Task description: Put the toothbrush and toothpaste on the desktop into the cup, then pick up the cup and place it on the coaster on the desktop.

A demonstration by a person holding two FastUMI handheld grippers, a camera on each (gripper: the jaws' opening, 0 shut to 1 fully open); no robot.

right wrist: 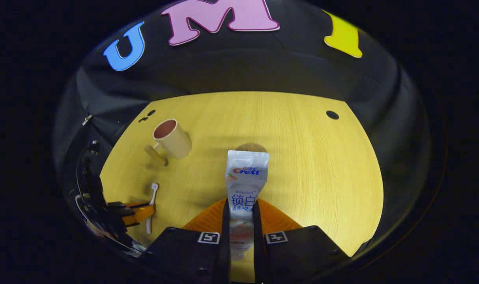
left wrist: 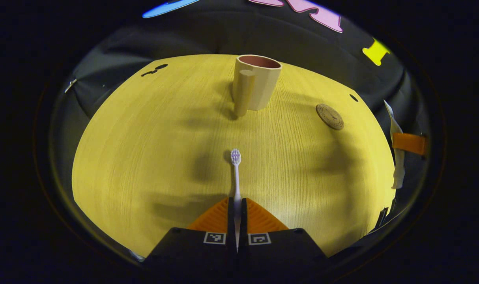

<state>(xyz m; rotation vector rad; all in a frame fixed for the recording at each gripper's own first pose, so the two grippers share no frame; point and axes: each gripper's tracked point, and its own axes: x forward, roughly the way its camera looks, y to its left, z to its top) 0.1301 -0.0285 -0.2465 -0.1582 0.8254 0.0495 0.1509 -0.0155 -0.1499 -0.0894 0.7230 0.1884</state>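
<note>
Both jaws clamped: left gripper (left wrist: 236, 205) pinches the toothbrush (left wrist: 236, 173) by its handle, right gripper (right wrist: 241, 213) squeezes the toothpaste (right wrist: 245, 177) low down. Cup (left wrist: 256, 83) stands near the tabletop's (left wrist: 145, 157) far edge, coaster (left wrist: 330, 116) toward its right edge. Brush looks light, stiff; tube soft, likely to sag.

Right gripper (right wrist: 240, 213): both fingers pressed on a toothpaste tube (right wrist: 245, 185), flat crimped end pointing forward over the table. Yellow wood-grain table (right wrist: 310, 165). Cup (right wrist: 171, 138): far left, open and holding nothing, handle toward the near side. Coaster (right wrist: 252, 147): apparently the brownish disc just beyond the tube's end, mostly hidden. Left gripper (right wrist: 139, 213): lower left, closed on a toothbrush (right wrist: 152, 197), bristle end forward.
</note>
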